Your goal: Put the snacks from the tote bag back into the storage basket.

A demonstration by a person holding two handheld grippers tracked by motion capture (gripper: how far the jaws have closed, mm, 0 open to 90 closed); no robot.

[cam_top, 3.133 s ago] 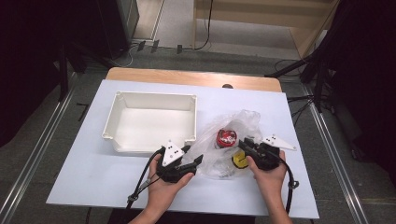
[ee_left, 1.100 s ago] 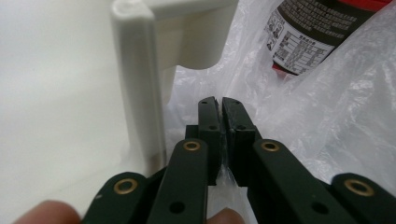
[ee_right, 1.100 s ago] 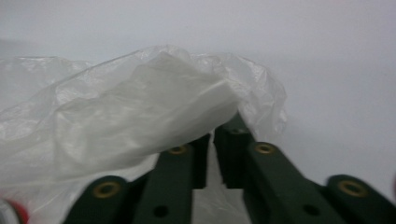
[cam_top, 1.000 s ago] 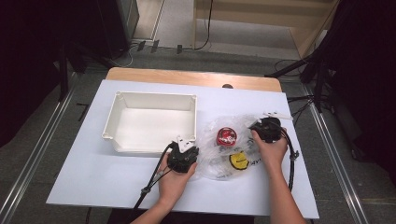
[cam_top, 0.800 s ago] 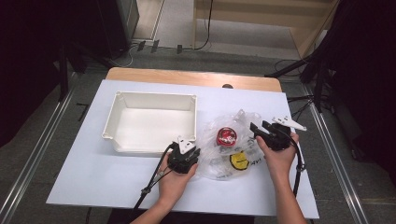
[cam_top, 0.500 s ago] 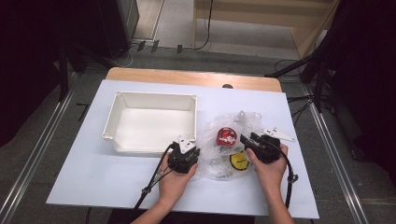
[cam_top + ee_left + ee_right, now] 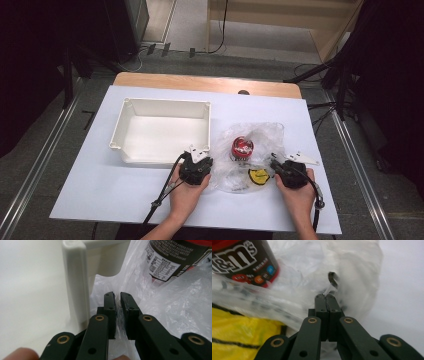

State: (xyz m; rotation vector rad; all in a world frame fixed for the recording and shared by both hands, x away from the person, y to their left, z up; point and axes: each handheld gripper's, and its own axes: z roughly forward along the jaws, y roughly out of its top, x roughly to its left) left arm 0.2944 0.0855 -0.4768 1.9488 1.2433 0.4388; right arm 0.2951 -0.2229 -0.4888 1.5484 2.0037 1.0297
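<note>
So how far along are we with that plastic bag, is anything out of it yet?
Done: both claws are pinched shut on the plastic bag, left claw on its left edge, right claw on its right. In hand: holding it between them. Left: the candy tub and yellow packet are inside; the white bin holds nothing.

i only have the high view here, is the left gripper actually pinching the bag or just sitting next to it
Observer: Pinching it. In the left gripper view the left gripper has a fold of the clear plastic bag clamped between its jaws.
Operator: and the right one
Observer: The right gripper is shut on the bag's film too; a sliver of plastic sticks out past its tips.
Operator: what's the red thing inside
Observer: A dark candy tub with a red lid, M&M's lettering readable on its side.
Operator: and the yellow thing
Observer: A yellow packet with a black line, lying in the bag close to the right gripper.
</note>
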